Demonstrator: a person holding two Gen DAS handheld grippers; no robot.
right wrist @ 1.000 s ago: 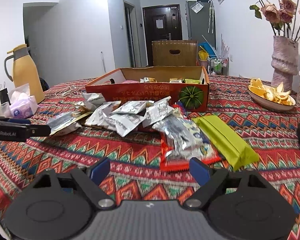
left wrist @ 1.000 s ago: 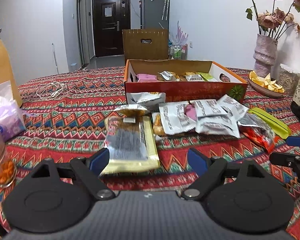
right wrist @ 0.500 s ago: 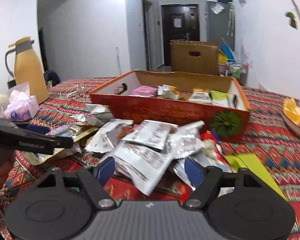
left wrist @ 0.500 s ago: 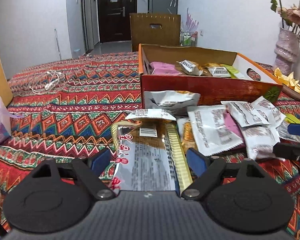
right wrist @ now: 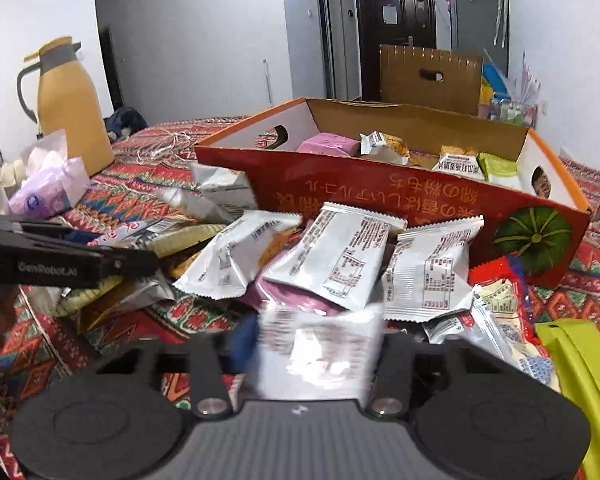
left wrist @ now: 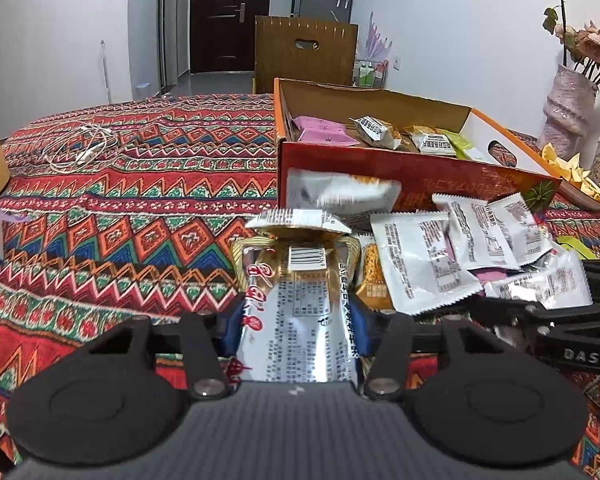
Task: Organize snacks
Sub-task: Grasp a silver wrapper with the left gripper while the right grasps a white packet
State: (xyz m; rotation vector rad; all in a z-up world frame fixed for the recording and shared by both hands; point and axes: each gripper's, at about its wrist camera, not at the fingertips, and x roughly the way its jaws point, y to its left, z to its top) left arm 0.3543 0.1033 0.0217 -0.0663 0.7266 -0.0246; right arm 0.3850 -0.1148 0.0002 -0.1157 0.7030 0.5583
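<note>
a few snacks sit in the box (left wrist: pixel 380 168); most lie piled before it. the left gripper (left wrist: pixel 296 328) is closing on a silver packet (left wrist: pixel 296 320), the right gripper (right wrist: pixel 312 352) on a blurred white packet (right wrist: pixel 316 344).

Left matte-black plastic two-finger gripper (left wrist: pixel 296 330): blue pads, round black discs, silver screws, carbon-weave body. Right matte-black plastic two-finger gripper (right wrist: pixel 308 344): same build, white "DAS" lettering; left reads "GenRobot.AI".
</note>
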